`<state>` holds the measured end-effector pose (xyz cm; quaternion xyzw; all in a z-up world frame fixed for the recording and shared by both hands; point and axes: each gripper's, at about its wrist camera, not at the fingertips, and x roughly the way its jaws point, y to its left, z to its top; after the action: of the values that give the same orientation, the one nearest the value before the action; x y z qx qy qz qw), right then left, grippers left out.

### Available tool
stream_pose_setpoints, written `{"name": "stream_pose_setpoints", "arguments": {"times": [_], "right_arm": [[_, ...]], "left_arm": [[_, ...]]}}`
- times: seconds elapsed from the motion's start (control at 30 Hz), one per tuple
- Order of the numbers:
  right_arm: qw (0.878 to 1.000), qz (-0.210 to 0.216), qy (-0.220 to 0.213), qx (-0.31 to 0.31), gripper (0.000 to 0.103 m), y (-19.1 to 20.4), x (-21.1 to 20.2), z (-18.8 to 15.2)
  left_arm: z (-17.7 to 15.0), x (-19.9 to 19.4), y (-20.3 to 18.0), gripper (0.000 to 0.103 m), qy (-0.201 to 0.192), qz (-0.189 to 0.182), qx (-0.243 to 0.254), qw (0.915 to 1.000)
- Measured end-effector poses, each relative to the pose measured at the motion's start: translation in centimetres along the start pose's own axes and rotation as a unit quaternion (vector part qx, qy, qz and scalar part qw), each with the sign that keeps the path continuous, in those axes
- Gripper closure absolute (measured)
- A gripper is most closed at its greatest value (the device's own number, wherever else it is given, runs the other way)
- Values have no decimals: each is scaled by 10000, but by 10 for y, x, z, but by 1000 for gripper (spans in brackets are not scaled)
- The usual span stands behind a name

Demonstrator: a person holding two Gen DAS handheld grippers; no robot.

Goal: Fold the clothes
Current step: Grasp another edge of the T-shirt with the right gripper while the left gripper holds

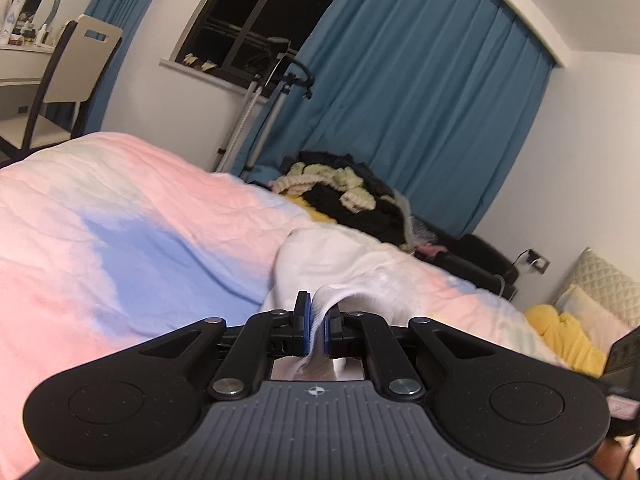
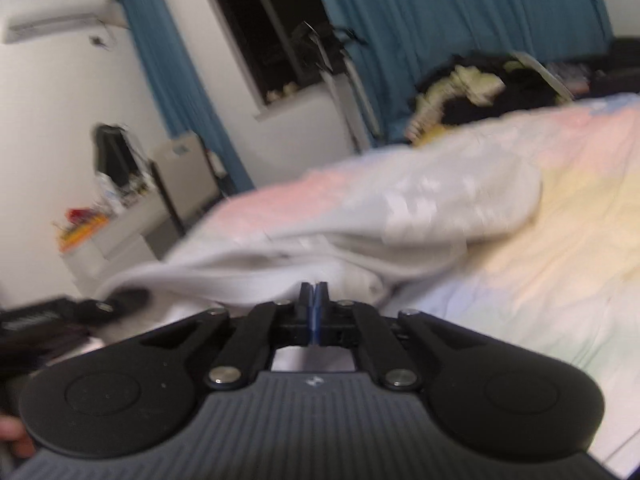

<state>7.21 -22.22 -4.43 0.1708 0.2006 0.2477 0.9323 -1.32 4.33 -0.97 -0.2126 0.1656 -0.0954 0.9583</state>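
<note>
Left gripper (image 1: 318,316) fingers clamp white garment (image 1: 340,256) hem, frame centre; right gripper (image 2: 315,300) fingers clenched, nothing visibly between; bed (image 1: 120,220) beneath.

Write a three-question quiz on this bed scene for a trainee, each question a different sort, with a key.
1. True or false: the left tongs are shut on the edge of the white garment.
2. Multiple choice: the right tongs are (A) wide open, (B) shut with nothing seen between the pads, (C) shut on a yellow pillow.
3. Fill in: the dark pile of clothes lies past the bed's far edge, in front of a ____ curtain.

Key: 1 true; 2 B; 3 blue.
</note>
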Motion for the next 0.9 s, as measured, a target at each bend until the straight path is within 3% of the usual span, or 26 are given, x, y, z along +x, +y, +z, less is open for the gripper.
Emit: {"name": "stream_pose_setpoints", "arguments": {"times": [0.1,0.23,0.3,0.33,0.37,0.5,0.53,0.57,0.6,0.67,0.7,0.73,0.8,0.9], "right_arm": [[9995,14,-306,-110,102,2,-21,13],[9980,384,252,-442,96,4,-6,10],[9935,530,643,-770,83,15,12,-1],[9904,485,782,-1028,66,24,19,-8],[9866,455,903,-1277,59,33,25,-16],[9788,36,836,-1870,61,51,50,-34],[9792,-96,712,-1898,73,50,53,-33],[9821,-134,602,-1778,96,45,54,-30],[9855,-147,501,-1615,98,39,54,-26],[9938,-124,274,-1067,99,25,45,-14],[9970,-97,118,-763,99,16,37,-8],[9985,-110,-47,-536,99,10,29,-3],[9991,-141,-368,-172,99,-2,12,7],[9971,-81,-755,53,99,-14,-7,20]], "left_arm": [[1,-2,0,95,-53,-310,-69,9995],[1,2,0,95,78,-780,-264,9966],[-1,3,-2,95,83,-896,-230,9957],[-2,4,-3,95,88,-918,-204,9955],[-2,5,-4,95,99,-923,-182,9955],[-6,7,-8,95,91,-842,-61,9964],[-6,8,-9,94,90,-758,19,9971],[-7,9,-11,94,114,-650,122,9977],[-8,11,-13,91,140,-547,232,9981],[-11,14,-19,69,210,-346,501,9979],[-12,15,-24,45,242,-257,653,9972],[-15,17,-29,35,265,-208,866,9957],[-24,22,-41,34,352,-163,1428,9890],[-46,35,-61,33,651,-37,2269,9717]]}}
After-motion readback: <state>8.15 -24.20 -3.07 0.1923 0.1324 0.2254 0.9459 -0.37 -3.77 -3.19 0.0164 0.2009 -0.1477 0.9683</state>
